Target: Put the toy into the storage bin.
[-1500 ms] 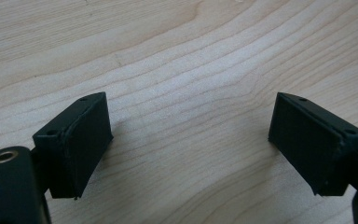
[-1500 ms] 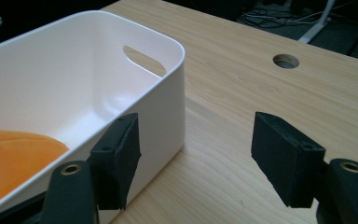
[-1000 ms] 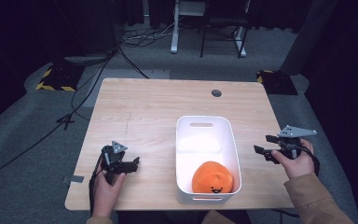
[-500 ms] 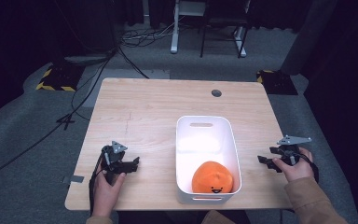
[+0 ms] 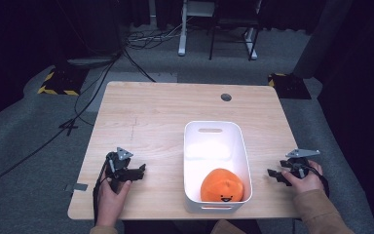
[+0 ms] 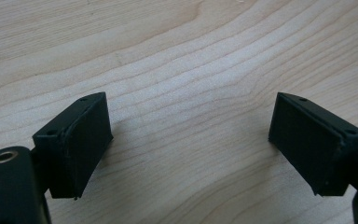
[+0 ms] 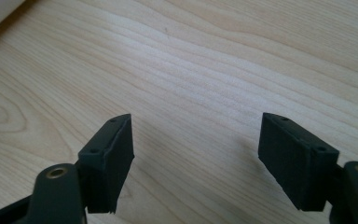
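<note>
Since a second ago my right gripper (image 5: 276, 175) has dropped nearer me, jaws spread beside the white bin (image 5: 194, 146) holding the orange plush (image 5: 221, 185), while my left gripper (image 5: 137, 171) rests spread too.

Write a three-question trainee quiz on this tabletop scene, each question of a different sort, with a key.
1. True or false: the orange plush toy lies inside the white bin.
2. Multiple choice: the left claw is A) shut on the toy, B) open over bare wood, C) inside the bin.
3. Fill in: the right claw stands open, with only the wooden ____ between its jaws.

Key: 1 true; 2 B; 3 table.
</note>
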Available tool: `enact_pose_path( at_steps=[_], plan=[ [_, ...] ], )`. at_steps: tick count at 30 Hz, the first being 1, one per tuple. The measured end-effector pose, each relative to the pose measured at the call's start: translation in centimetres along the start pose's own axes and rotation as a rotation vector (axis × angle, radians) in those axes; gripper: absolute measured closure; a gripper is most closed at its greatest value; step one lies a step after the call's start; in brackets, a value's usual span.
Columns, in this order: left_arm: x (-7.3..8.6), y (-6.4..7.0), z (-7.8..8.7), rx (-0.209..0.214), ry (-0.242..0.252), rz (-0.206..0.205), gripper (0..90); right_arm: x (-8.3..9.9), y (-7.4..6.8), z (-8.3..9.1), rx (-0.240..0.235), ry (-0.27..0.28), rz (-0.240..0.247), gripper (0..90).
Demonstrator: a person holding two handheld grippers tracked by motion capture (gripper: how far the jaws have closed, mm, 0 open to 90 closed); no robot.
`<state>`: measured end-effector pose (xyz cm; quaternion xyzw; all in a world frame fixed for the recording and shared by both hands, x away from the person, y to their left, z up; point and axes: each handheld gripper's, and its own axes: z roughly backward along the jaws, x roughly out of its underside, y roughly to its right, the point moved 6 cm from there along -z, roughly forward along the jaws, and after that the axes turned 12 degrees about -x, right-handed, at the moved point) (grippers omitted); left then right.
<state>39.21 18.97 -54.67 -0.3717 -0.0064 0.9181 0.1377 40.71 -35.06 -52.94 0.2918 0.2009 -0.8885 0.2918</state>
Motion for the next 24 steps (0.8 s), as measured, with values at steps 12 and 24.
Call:
enact_pose_path(
  at_steps=[12,24],
  plan=[
    [0.00,0.00,0.00,0.000,0.001,0.000,13.3,0.92,0.43,-0.78,0.038,0.116,0.035,16.2],
    [0.00,0.00,0.00,0.000,0.000,0.000,13.3,1.01,0.69,-0.86,0.009,0.129,0.074,14.6]
  ],
)
